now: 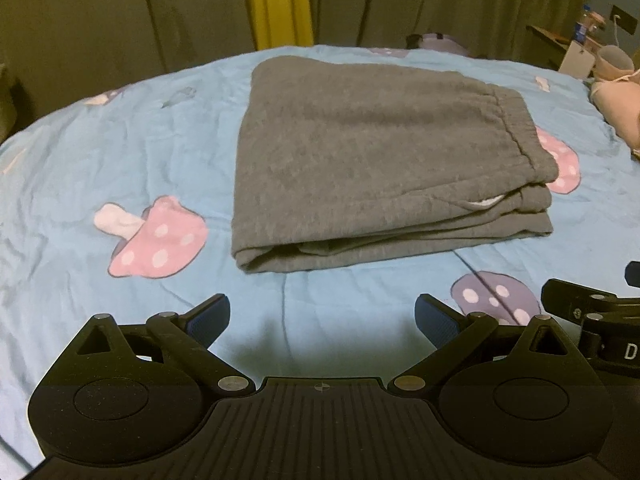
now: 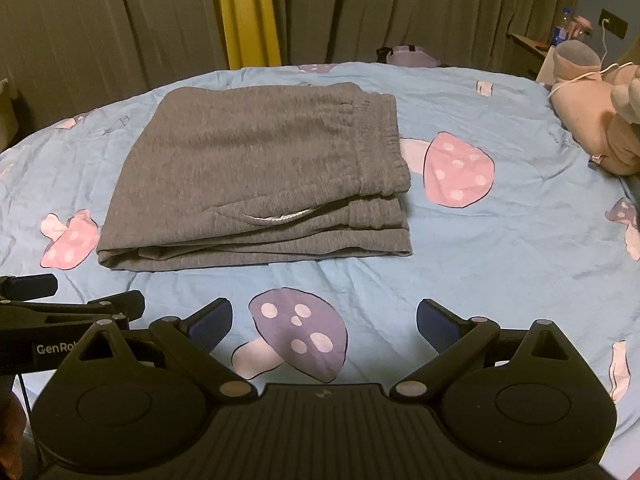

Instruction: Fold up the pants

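The pants (image 1: 384, 160) lay folded into a stacked rectangle on the bed (image 1: 120, 152), ahead of both claws; folding seemed finished. Left claw (image 1: 322, 320) and right claw (image 2: 324, 322) hung spread wide, empty.

Inner layers of folded grey pants (image 1: 360, 152) hidden under top layer; only stacked edges show at near side. White drawstring (image 2: 278, 218) mostly tucked between layers. Right gripper (image 1: 592, 312) cut off by right edge in left wrist view; jaw state unreadable there. Bottle (image 2: 560, 32) on far shelf too small, blurred; label illegible. Pink plush (image 2: 600, 128) cropped by frame edge.
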A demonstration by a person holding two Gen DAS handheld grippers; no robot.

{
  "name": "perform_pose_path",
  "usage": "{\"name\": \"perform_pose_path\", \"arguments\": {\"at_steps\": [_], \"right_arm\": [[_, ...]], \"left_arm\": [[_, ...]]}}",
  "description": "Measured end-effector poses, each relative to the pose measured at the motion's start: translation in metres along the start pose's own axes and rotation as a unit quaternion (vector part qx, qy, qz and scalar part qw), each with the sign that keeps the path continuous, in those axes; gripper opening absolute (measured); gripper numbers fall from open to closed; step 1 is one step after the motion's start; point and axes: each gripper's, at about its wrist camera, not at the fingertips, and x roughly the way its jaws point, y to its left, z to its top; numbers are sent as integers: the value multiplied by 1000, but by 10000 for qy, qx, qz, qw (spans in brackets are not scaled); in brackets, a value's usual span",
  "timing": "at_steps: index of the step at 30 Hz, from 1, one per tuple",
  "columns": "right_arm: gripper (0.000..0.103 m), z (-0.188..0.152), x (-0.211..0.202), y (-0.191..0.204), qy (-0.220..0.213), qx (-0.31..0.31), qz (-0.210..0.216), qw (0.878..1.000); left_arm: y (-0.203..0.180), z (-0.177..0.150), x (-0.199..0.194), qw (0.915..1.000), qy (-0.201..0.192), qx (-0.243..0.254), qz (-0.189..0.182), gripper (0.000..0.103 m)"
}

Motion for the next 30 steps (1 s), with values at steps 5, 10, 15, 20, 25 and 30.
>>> {"name": "perform_pose_path", "arguments": {"at_steps": [5,10,15,20,25,30], "right_arm": [[99,0,2,-1,22,4,-30,10000],[99,-1,3,-1,51,11,-34,10000],[99,-1,4,-2,70,58,-39,10000],[99,0,4,-5,80,109,-47,9999],[99,0,4,-4,91,120,-53,9999],[99,0,4,-5,86,137,-18,9999]], "left_arm": [[1,0,1,10000,36,-84,-32,102],[0,-1,0,10000,12,-29,16,102],[-1,0,1,10000,39,-42,2,102],[-4,-1,0,10000,-34,75,41,102],[-2,-1,4,10000,28,44,55,102],[-3,-1,4,9999,-5,62,81,102]]}}
